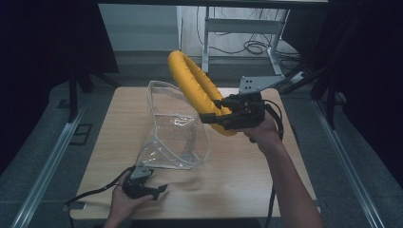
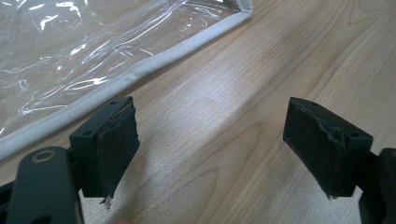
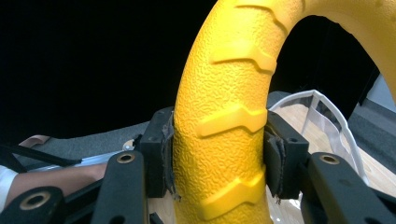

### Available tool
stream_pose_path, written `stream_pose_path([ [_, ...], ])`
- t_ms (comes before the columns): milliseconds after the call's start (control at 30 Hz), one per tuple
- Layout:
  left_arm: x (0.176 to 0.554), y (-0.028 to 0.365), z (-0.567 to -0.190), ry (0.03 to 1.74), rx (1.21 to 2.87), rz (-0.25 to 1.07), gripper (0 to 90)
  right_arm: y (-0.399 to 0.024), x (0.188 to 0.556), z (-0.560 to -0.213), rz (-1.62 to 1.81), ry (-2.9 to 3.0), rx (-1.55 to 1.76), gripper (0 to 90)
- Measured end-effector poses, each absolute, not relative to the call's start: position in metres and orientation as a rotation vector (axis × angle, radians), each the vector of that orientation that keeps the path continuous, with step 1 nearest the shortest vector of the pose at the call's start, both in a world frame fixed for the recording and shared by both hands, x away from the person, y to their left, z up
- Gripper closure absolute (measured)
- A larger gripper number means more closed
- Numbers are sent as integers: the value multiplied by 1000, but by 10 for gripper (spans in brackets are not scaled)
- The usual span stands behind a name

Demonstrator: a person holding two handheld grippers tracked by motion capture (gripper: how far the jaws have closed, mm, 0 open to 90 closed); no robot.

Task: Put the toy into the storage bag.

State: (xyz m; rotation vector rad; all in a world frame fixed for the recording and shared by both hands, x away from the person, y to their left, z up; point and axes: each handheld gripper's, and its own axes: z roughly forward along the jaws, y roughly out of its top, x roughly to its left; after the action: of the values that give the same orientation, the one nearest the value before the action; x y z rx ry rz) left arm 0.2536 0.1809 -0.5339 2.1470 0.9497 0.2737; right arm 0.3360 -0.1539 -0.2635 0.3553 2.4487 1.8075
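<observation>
Jaws of the right gripper [image 3: 219, 158] clamped on the yellow ring [image 3: 224, 116]; left gripper [image 2: 210, 149] jaws wide apart beside the clear bag [image 2: 93, 51]

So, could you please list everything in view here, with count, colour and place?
yellow ring: one, yellow with a ridged, pebbled surface, held up above the table's far right part, beside the bag.
clear bag: one, see-through plastic with pale edging, standing open on the middle of the table.
table: one, light wood, under everything.
metal frame: one, grey, on the floor beyond the table, with cables by it.
right gripper: one, black, shut on the yellow ring.
left gripper: one, black, jaws open and empty, low over the table's near left edge by the bag's corner.
</observation>
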Motion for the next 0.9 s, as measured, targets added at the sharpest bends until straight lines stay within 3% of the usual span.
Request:
stream_pose_path([
  [900, 253, 181, -534, 951, 2144, 276, 182, -122, 318, -251, 1882, 2471, 213, 512],
])
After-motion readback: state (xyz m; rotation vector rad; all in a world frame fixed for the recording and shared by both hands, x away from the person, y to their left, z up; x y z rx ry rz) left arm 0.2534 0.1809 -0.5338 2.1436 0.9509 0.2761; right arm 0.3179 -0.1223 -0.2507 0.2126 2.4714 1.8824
